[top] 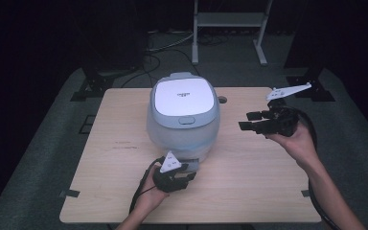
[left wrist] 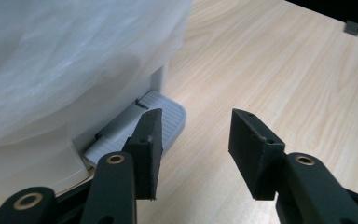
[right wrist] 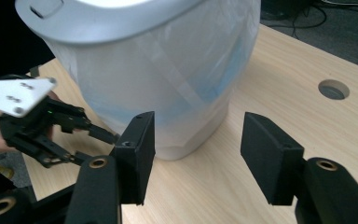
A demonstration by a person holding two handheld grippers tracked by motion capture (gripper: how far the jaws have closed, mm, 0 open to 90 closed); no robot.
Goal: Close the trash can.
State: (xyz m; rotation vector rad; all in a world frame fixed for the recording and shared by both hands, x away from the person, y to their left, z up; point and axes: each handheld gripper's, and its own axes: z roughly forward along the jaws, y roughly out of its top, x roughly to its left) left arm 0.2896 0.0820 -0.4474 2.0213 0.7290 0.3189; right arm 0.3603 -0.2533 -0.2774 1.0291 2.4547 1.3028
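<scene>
A white bin (top: 183, 117) with a plastic liner stands mid-table (top: 249, 191). The left gripper (left wrist: 193, 149) sits low at its front, jaws apart and empty — one seems to hover just over the grey pedal (left wrist: 142, 126). The right gripper (top: 253, 120) hangs off the bin's right side, jaws wide, holding nothing

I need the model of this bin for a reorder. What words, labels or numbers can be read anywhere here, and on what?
Small dark print on the white lid of the pedal bin: too small and blurred to read.
Faint marks on the table: not legible.
Nothing else carries text.
</scene>
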